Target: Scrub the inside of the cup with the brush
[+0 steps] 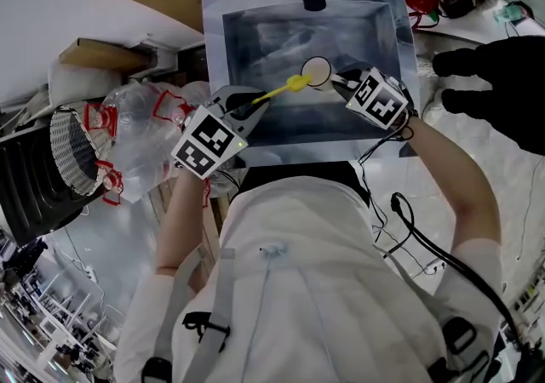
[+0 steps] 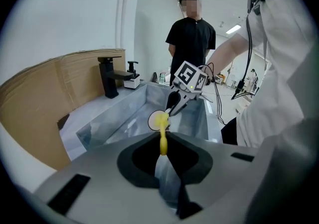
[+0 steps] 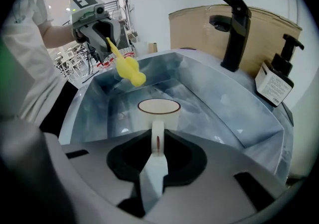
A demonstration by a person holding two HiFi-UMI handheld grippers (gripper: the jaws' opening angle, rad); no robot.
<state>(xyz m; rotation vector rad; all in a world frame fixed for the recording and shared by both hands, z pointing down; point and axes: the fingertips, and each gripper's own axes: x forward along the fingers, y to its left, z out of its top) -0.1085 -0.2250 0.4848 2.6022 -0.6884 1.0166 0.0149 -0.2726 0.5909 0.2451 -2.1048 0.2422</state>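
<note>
Clamps slim yellow plastic brush [image 2: 161, 124] in left gripper [image 2: 163, 156], white round cup [image 3: 158, 111] by handle in right gripper [image 3: 155, 154], over grey sink [image 3: 227, 113].

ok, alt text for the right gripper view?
The right gripper holds a white cup upright by its handle over a grey sink. The left gripper holds a yellow brush above the cup, not inside. Black faucet and soap dispenser stand at right.

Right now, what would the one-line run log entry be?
phase: pre-scrub | left gripper: shut on brush | right gripper: shut on cup handle | brush head: near rim, not inside | where: over sink
</note>
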